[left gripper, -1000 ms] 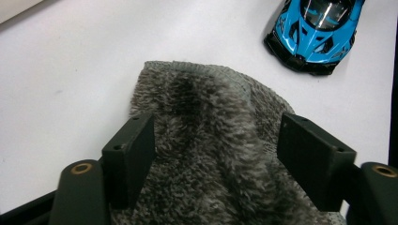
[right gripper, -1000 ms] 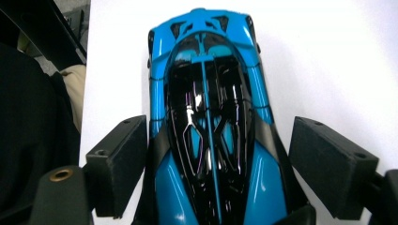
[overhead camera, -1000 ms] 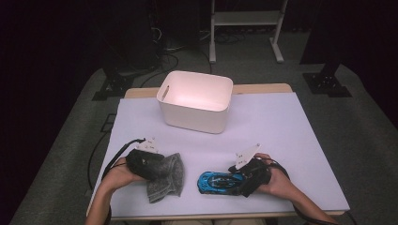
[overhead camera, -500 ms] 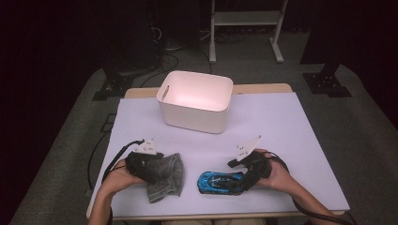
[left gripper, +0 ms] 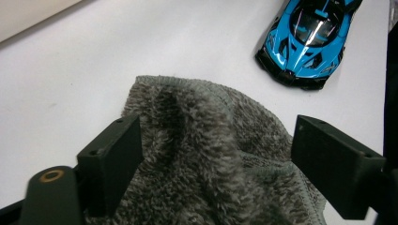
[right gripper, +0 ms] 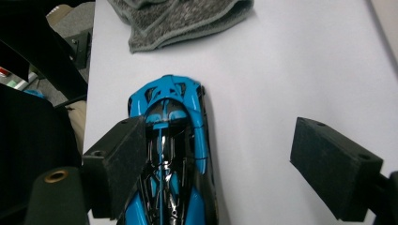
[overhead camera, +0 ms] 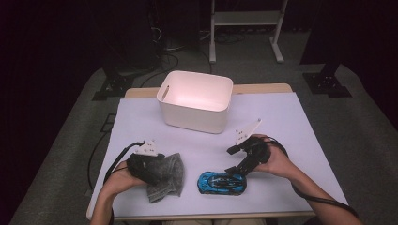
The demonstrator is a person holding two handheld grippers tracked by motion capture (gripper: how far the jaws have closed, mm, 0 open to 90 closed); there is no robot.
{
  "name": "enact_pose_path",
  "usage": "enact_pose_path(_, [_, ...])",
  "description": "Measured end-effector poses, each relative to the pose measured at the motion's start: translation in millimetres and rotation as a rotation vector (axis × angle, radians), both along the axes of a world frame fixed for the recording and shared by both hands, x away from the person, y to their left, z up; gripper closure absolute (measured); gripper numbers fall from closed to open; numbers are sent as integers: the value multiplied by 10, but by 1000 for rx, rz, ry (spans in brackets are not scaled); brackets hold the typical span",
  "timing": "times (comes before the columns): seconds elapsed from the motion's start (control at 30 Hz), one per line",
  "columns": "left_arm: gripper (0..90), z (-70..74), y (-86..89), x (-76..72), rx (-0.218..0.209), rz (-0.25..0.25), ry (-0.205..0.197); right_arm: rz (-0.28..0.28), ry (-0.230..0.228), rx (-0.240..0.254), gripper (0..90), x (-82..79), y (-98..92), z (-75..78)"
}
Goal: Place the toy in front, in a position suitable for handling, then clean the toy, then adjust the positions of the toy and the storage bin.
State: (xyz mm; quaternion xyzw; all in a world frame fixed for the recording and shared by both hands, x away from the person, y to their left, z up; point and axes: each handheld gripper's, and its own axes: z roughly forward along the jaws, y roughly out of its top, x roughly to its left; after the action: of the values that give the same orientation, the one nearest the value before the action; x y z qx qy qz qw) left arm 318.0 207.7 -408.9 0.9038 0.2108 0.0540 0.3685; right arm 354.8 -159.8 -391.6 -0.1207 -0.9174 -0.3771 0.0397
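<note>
A white bin (overhead camera: 196, 101) waits at twelve o'clock — the grey towel (overhead camera: 165, 177) at seven, the blue toy car (overhead camera: 221, 182) at six. Both grippers gape, gripping nothing; the right gripper (right gripper: 230, 164) should centre over the car before closing — the left gripper (left gripper: 216, 159) likewise straddles the towel.

Blue and black toy sports car (right gripper: 165, 154): you'll find no badge, number or lettering that can be read on it.
Grey fluffy folded cloth (left gripper: 211, 154): no tag or label that you can read.
White plastic rectangular bin (overhead camera: 196, 101): plain walls, no print.
White table cover (overhead camera: 291, 122): no markings.
</note>
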Motion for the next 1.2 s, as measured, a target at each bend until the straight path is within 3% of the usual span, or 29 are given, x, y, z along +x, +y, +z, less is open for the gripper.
enact_pose_path(0.3, [151,27,-27,1,-3,-17,-10,14,0,-1,197,180,87,144])
enact_pose_path(0.77, [151,32,28,2,-14,-14,-16,56,-7,-1,211,475,384,434])
enact_pose_path(1.2, [151,37,65,-9,-22,-14,-11,98,-48,-18,220,668,655,743])
